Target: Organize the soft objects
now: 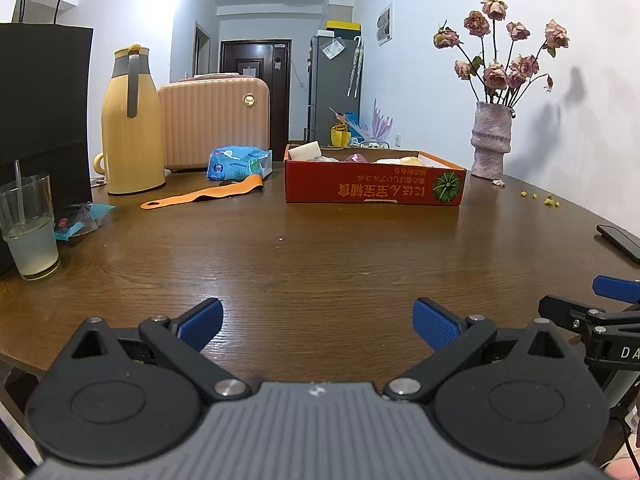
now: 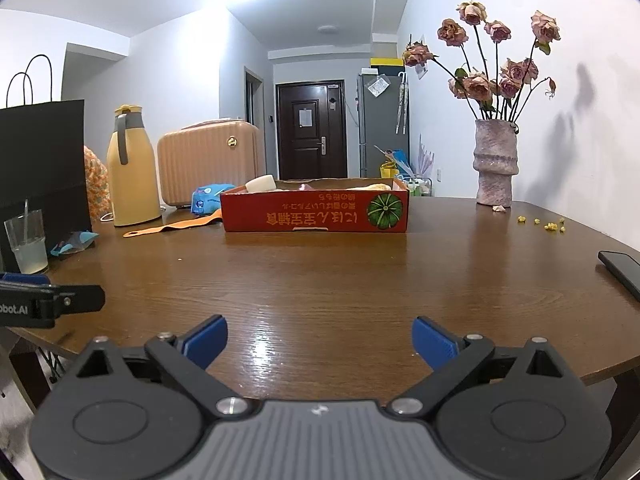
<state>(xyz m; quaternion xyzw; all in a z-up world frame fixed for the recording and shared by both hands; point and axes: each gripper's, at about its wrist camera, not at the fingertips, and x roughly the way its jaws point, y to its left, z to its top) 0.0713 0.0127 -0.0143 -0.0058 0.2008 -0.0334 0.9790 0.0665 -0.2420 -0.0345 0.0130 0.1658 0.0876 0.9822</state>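
Over the table (image 1: 320, 256), both tools (image 1: 318, 326) (image 2: 320, 340) gape empty.

The left gripper (image 1: 318, 322) is hovering low over the near edge of the table, its two blue-padded fingers (image 1: 200, 322) spread wide apart and holding nothing. It is pointing level toward the far side of the room. The right gripper (image 2: 320, 340) is hanging just beside it on the right, at about the same height and facing the same way, with its own blue fingers (image 2: 434, 342) likewise splayed wide and empty. Each gripper is showing at the edge of the other's view: the right one is poking in at the right of the left wrist view, the left one at the left of the right wrist view. The two are not touching.
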